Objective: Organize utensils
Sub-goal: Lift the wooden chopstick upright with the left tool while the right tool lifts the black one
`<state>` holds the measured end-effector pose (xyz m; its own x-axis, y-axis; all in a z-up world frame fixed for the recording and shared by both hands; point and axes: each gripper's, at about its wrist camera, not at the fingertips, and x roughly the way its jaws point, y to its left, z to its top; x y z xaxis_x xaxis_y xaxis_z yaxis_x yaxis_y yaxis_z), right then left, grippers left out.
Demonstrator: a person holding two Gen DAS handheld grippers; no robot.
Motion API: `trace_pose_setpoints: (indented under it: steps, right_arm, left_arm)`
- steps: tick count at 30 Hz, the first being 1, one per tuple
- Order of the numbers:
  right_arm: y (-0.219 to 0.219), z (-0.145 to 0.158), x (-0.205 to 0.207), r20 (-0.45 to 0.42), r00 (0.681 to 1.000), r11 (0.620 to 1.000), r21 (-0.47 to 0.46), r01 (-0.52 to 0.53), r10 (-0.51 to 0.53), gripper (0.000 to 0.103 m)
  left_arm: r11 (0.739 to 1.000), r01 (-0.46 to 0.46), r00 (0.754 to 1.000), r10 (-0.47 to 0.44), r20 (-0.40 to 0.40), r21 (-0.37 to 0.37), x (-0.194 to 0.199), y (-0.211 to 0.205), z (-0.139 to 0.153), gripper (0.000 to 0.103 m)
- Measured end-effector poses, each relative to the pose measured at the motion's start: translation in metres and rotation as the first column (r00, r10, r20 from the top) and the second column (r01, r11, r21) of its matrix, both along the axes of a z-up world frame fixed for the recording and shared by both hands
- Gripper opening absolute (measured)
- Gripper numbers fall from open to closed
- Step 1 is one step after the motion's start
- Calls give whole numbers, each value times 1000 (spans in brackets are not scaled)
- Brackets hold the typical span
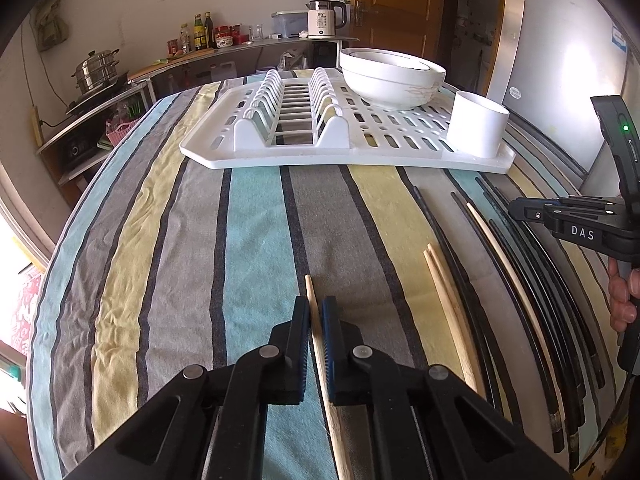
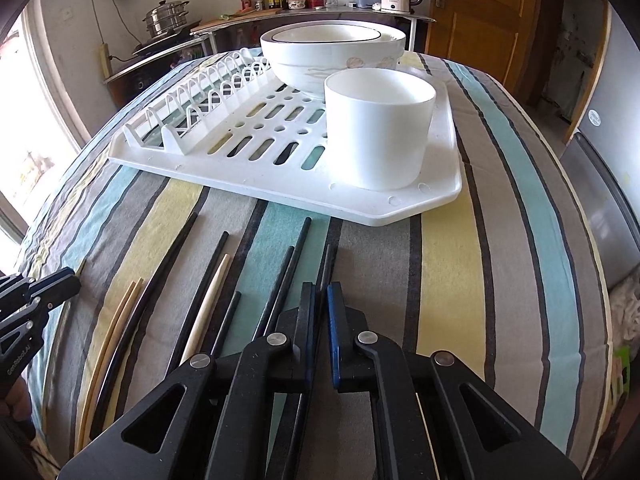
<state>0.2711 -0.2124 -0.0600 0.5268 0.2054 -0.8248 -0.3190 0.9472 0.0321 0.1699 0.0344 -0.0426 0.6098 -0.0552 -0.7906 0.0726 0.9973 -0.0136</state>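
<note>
Striped tablecloth is spread over the table. Counter with bottles, kettle at 12 o'clock; steamer pot at 10. Wooden door at 1. Daylight is admitted from a window at 9.

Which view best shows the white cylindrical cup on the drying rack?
The right wrist view: the white cylindrical cup sits near and central, with its rim and whole wall visible. In the left wrist view it appears smaller, off to the right.

Probably a home kitchen: steamer pot on stove, condiment bottles, kettle, dish rack.
</note>
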Motion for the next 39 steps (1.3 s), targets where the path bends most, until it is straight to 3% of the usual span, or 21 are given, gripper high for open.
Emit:
trace_pose_setpoints:
  steps: [9, 28, 39]
  right_arm:
    - [-7, 29, -22, 84, 996, 998, 64, -2, -3, 5]
    - [-27, 127, -85, 333, 942, 984, 178, -14, -47, 4]
    - [-34, 145, -102, 388, 918, 978, 207, -6, -77, 4]
  left_arm:
    - [998, 30, 999, -29, 17, -54, -6, 1, 15, 5]
    - [989, 102, 974, -77, 212, -107, -40, -3, 115, 5]
    - [988, 120, 961, -90, 262, -99, -48, -5, 135, 5]
